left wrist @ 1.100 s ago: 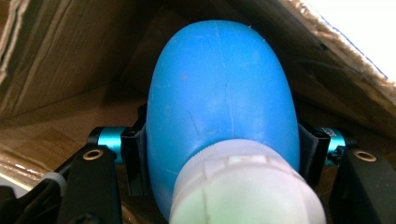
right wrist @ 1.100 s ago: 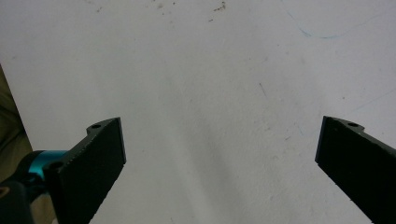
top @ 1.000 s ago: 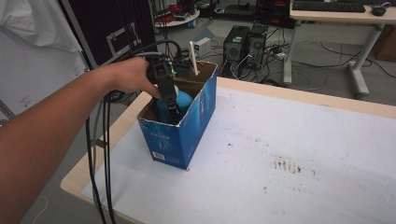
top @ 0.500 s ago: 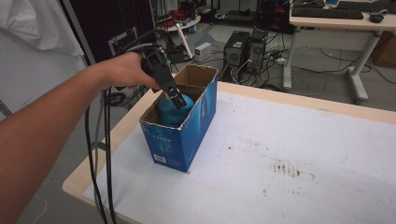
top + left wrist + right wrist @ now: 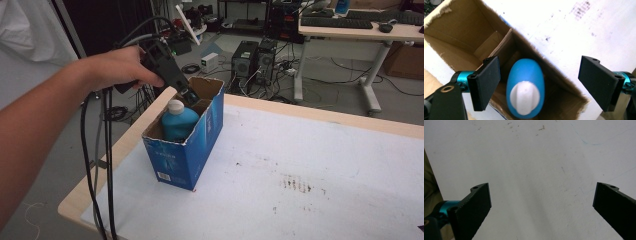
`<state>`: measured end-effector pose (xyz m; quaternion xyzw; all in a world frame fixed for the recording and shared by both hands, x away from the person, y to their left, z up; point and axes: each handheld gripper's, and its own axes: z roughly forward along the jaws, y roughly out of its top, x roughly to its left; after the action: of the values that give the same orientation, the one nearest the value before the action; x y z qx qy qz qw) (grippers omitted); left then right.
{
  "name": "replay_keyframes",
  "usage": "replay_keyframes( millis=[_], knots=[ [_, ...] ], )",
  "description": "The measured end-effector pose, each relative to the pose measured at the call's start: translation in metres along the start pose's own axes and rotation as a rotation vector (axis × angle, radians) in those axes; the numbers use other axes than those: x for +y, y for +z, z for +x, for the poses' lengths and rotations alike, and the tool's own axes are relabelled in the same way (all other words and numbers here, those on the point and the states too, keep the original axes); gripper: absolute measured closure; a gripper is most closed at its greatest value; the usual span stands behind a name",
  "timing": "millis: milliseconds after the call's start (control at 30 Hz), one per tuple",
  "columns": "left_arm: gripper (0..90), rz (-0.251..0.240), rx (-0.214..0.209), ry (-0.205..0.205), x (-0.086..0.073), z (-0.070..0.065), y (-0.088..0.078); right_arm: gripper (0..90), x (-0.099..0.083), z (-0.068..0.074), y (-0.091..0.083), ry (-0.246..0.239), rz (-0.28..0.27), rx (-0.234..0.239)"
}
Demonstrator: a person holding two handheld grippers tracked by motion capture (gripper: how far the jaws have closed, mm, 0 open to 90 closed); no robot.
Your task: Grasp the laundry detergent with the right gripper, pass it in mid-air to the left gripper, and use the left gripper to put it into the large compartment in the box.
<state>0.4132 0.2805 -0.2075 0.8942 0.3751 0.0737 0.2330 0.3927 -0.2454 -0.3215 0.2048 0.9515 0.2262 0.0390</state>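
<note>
The left gripper (image 5: 189, 94) hangs just above the open top of the blue cardboard box (image 5: 185, 150), which stands near the left edge of the white table (image 5: 310, 165). Its jaws have just been opening and now stand apart with nothing pressed between them; in the left gripper view the two black pads (image 5: 485, 82) sit either side of the blue bottle (image 5: 525, 87) below, clear of it. The bottle stands upright in the nearer compartment of the box, its white cap (image 5: 175, 105) poking up about level with the torn rim. A cardboard divider (image 5: 506, 47) splits the box across, and the farther compartment behind it looks bare down to the brown floor. The box walls close in tight around the bottle on the table side, so there is little room beside it there. The person's left hand (image 5: 117, 67) wraps the gripper's body, and thick black cables (image 5: 100, 165) droop from it past the table edge to the floor. The right gripper (image 5: 541, 212) hovers over plain white tabletop, its jaws wide apart and holding nothing. Beyond the table stand computer towers (image 5: 255, 57) amid tangled leads, and a desk (image 5: 360, 32) with a keyboard on it.
</note>
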Motion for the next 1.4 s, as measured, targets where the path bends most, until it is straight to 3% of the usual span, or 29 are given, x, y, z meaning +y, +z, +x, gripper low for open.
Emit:
replay_keyframes(
  millis=[100, 200, 267, 467, 567, 700, 833, 1167, 1300, 1400],
  knots=[
    [17.9, 0.004, -0.012, 0.030, 0.007, -0.005, -0.006, 0.8, 0.000, 0.000, -0.001, 0.002, -0.005, -0.003],
    [17.9, -0.021, -0.009, -0.003, 0.015, -0.008, -0.010, 0.8, 0.000, 0.001, -0.001, 0.002, -0.005, -0.005],
    [17.9, -0.034, -0.005, -0.001, 0.018, -0.010, -0.010, 0.8, 0.000, 0.000, -0.001, 0.004, -0.004, -0.008],
    [17.0, -0.023, -0.026, 0.059, 0.031, -0.022, 0.001, 0.8, -0.001, -0.001, -0.002, 0.013, -0.008, -0.014],
    [8.4, -0.026, -0.043, 0.087, 0.037, -0.027, 0.006, 0.8, -0.001, 0.000, -0.002, 0.016, -0.013, -0.016],
    [1.6, -0.035, -0.130, 0.118, 0.046, -0.034, 0.011, 0.8, -0.002, 0.000, -0.003, 0.016, -0.015, -0.020],
    [1.5, -0.035, -0.116, 0.146, 0.052, -0.039, 0.015, 0.8, -0.003, 0.000, -0.003, 0.015, -0.015, -0.021],
    [1.6, -0.100, -0.071, 0.277, 0.081, -0.067, 0.023, 0.8, -0.001, -0.002, -0.003, 0.023, -0.025, -0.020],
    [1.7, -0.118, -0.098, 0.315, 0.089, -0.075, 0.029, 0.8, -0.001, -0.003, -0.003, 0.028, -0.033, -0.015],
    [1.6, -0.103, -0.115, 0.365, 0.093, -0.081, 0.035, 0.8, 0.000, -0.004, -0.003, 0.030, -0.039, -0.012]
  ],
)
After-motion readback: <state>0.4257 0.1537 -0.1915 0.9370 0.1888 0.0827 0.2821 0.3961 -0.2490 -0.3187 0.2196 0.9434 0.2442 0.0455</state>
